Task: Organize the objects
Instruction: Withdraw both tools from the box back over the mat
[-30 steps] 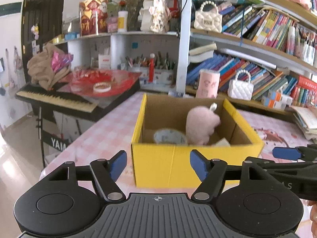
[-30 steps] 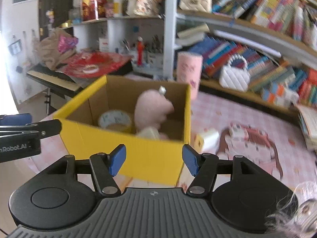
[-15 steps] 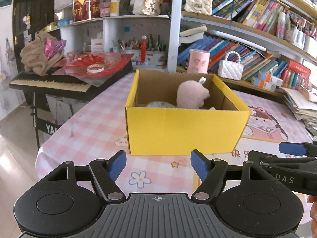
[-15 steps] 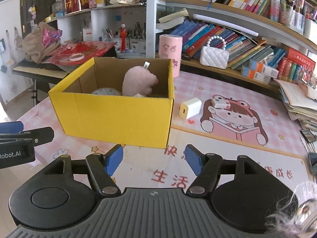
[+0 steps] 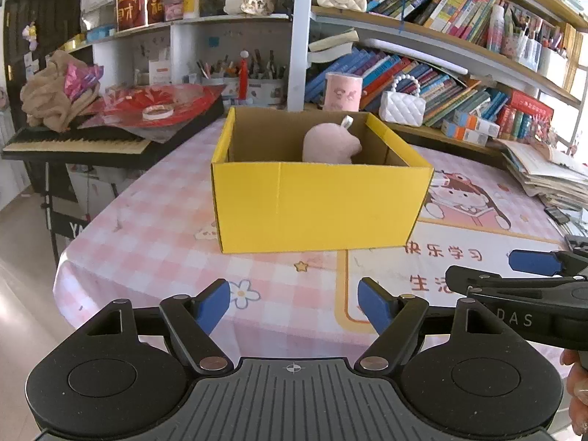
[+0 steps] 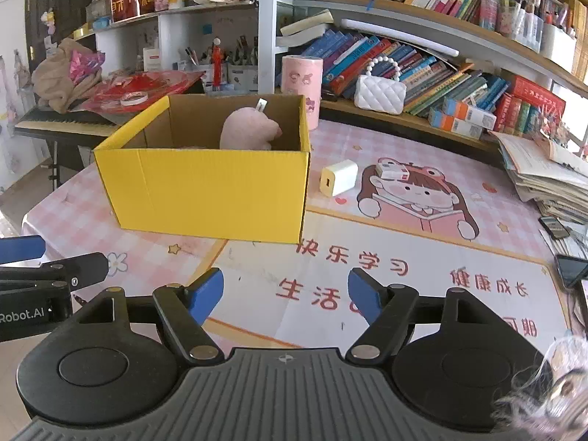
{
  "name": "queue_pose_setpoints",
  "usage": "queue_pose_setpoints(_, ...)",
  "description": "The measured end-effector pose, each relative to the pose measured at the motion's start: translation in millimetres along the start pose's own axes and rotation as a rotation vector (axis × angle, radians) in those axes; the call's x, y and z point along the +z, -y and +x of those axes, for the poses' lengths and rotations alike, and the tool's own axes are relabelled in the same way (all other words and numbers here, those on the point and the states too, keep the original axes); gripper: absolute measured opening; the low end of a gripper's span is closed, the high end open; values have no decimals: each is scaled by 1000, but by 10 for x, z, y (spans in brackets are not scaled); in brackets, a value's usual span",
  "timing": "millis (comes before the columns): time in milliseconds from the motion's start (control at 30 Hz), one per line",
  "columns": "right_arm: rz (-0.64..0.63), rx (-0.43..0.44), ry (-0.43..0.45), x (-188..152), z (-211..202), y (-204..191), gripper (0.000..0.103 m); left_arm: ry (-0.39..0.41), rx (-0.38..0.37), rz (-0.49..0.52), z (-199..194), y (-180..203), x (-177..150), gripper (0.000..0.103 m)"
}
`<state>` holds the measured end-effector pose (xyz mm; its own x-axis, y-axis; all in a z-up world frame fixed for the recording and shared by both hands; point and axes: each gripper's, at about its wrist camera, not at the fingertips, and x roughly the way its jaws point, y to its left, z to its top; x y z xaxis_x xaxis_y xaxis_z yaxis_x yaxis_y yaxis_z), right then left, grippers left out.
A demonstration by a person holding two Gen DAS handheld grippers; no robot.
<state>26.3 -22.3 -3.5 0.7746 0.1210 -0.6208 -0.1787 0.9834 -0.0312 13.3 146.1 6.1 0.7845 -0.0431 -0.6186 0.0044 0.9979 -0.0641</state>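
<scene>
Both the left hand-held gripper (image 5: 294,303) and the right hand-held gripper (image 6: 286,292) hang wide open and empty above the tabletop (image 6: 404,257); ahead of them sits the yellow box (image 6: 205,191) holding a pink plush (image 6: 248,130). The white charger (image 6: 339,177) lies ahead-right of the right one, just beside the box; a reach there risks nudging the box wall or pinching the charger off-centre, so it slips.

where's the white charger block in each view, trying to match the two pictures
Left wrist: the white charger block is not in view; the yellow box stands where it would be.
Right wrist: the white charger block lies on the tablecloth just right of the yellow box, apart from it, middle of the picture.
Shared landmark: the pink plush toy inside the box.
</scene>
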Motion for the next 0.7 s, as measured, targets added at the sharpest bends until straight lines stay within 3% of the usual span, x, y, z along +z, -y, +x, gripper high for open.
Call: queue_pose_setpoints(700,63,-97,3,-213,-274,183,78,-15,-113,79,-26,261,-59,79)
